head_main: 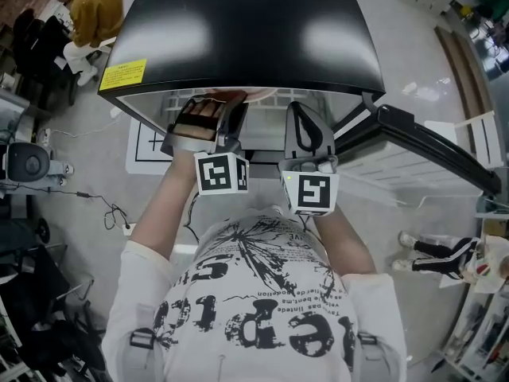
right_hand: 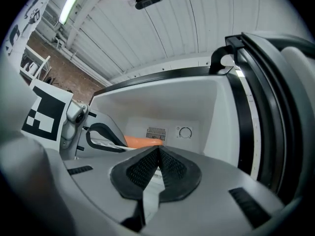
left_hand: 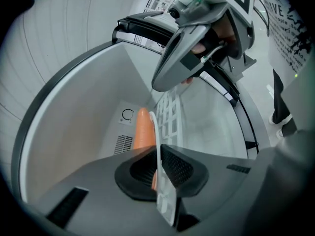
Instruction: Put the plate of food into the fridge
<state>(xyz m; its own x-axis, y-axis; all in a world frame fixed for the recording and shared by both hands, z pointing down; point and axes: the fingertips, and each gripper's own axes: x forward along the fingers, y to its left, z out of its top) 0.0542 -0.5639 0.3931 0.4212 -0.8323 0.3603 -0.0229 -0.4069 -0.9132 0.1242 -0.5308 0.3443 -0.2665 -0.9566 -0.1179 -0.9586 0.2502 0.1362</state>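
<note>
At the mouth of the open fridge [head_main: 238,30], the plate [left_hand: 156,127] with its carrot [left_hand: 142,129] is held just inside the opening. The left hand-held gripper [left_hand: 160,173] and the right hand-held gripper [right_hand: 158,156] are each clamped on its thin rim. Such narrow bites could slip. Uneven hands could tip the plate and roll the carrot off, or knock the rim against the fridge.

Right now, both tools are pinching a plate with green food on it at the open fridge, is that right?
Not quite. The food on the plate is orange, not green, as the left gripper view shows. Both the left tool and the right tool do pinch the plate's rim at the open fridge.
</note>
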